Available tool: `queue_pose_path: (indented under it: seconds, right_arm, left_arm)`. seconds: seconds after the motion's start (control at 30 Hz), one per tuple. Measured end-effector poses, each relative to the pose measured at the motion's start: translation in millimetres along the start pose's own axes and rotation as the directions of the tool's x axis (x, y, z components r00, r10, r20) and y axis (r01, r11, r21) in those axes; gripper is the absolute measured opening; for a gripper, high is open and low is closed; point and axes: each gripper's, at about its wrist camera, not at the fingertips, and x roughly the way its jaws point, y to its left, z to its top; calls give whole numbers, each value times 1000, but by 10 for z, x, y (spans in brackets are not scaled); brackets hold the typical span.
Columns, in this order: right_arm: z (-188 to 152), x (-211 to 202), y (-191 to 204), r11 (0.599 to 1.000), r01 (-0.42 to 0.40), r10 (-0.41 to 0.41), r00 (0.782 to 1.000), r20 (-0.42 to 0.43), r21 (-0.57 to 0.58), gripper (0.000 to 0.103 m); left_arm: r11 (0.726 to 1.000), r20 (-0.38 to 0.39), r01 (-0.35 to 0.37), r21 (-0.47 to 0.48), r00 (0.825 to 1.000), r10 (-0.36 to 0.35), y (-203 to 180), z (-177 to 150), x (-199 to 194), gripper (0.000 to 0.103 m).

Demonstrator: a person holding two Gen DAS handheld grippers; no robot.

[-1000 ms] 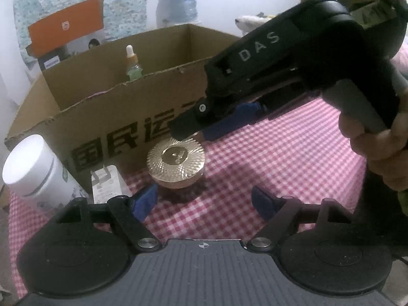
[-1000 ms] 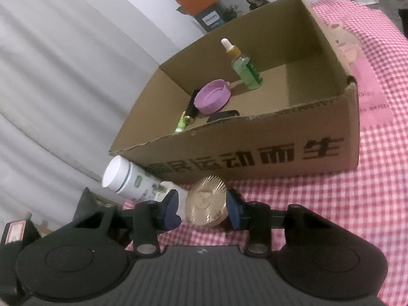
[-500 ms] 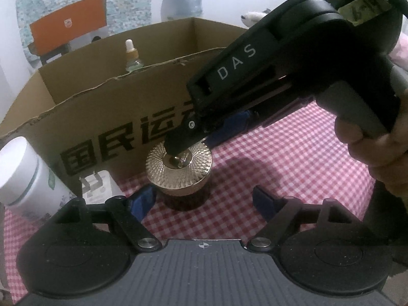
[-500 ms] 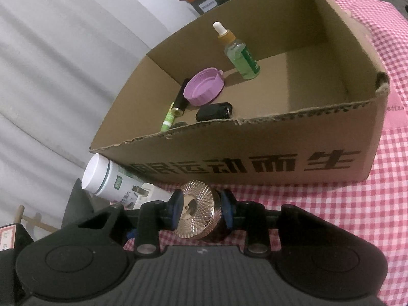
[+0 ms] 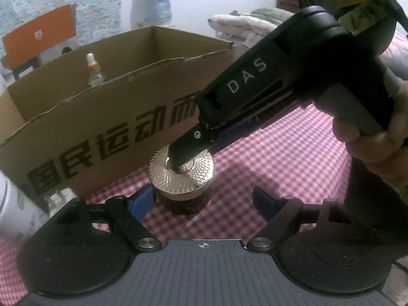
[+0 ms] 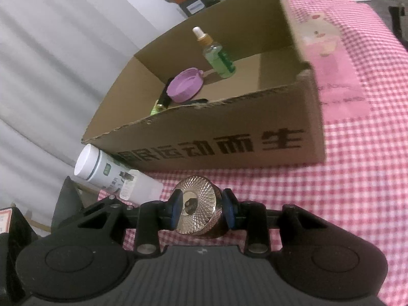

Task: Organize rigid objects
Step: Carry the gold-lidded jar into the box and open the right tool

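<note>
The right gripper [image 6: 200, 210], angled downward, clamps the round gold-lidded dark jar [image 6: 197, 209]; the left gripper [image 5: 204, 201] waits level, fingers spread wide, holding nothing.

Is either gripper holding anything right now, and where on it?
The right gripper holds the gold-lidded jar, its pads pinching opposite sides of the ribbed lid. The left gripper is open and holds nothing.
</note>
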Motion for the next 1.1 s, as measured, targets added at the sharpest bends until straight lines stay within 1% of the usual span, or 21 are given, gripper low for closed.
queue_pose_path:
  seconds: [0.1, 0.27, 0.33, 0.37, 0.5, 0.67, 0.87, 0.97, 1.1]
  right_arm:
    - [-6, -27, -42, 1000, -3, 3, 1000, 7, 23, 37]
    - [-15, -6, -57, 1000, -8, 7, 1000, 7, 24, 38]
    - [-17, 16, -63, 999, -18, 18, 1000, 7, 31, 39]
    - [-17, 17, -69, 999, -25, 24, 1000, 8, 35, 39]
    - [-28, -8, -61, 999, -29, 28, 1000, 13, 36, 40]
    - [-80, -113, -85, 998, -26, 25, 1000, 15, 56, 40]
    - [-173, -239, -114, 997, 2, -3, 1000, 18, 73, 40]
    - [-200, -254, -126, 997, 1, -3, 1000, 23, 79, 40]
    - [-224, -222, -136, 996, -1, -1, 1000, 30, 86, 45]
  left_arm:
    - [1000, -3, -20, 3, 1000, 20, 8, 32, 18, 81]
    - [999, -29, -45, 6, 999, 45, 43, 61, 126, 80]
    - [999, -40, -49, 8, 998, 49, 64, 84, 188, 75]
    - [999, -46, -52, 8, 998, 52, 63, 87, 205, 69]
    - [999, -46, -51, -1, 998, 51, 78, 98, 217, 62]
    - [1000, -47, -16, -22, 999, 15, 74, 137, 233, 60]
    - [1000, -41, 10, 19, 999, -10, -59, 136, 242, 60]
    - [999, -52, 3, 35, 999, -1, -80, 139, 279, 60]
    - [999, -58, -8, 34, 998, 10, -98, 121, 310, 56]
